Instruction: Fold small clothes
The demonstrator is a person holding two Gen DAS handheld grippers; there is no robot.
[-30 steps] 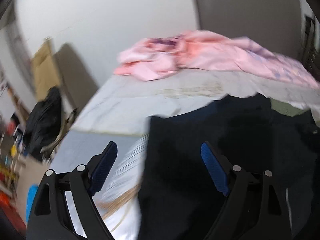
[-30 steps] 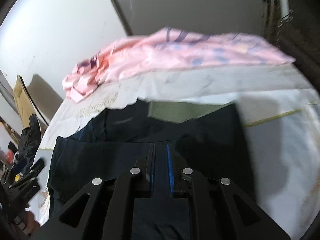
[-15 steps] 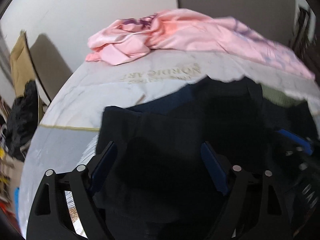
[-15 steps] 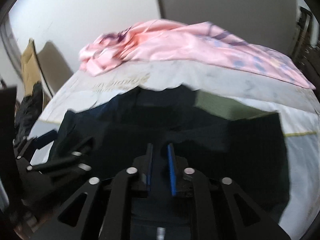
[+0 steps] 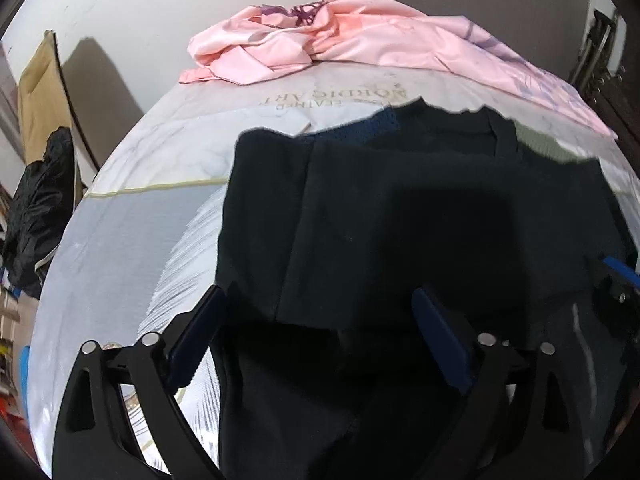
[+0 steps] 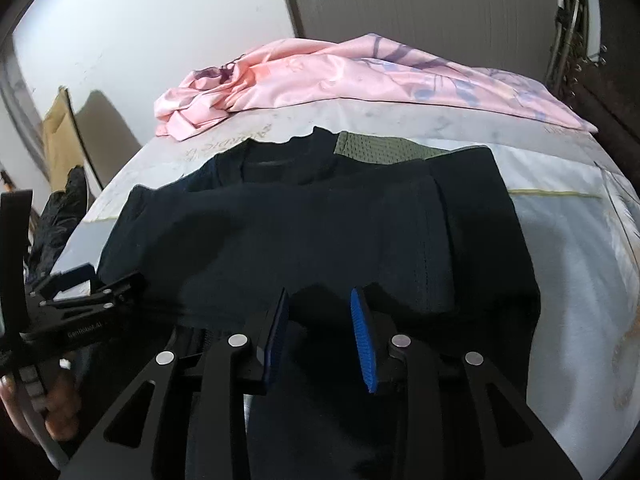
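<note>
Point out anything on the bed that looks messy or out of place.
The pink sheet lies crumpled in a heap along the far edge of the mattress instead of spread flat. An olive garment pokes out from under the dark garment.

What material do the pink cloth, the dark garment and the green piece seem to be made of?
Pink cloth: probably satin or thin polyester; it has a soft sheen and sharp creases.
Dark garment: matte knit, maybe sports jersey; tiny holes show along one panel.
Green piece: mesh fabric, with a visible grid of holes.
</note>
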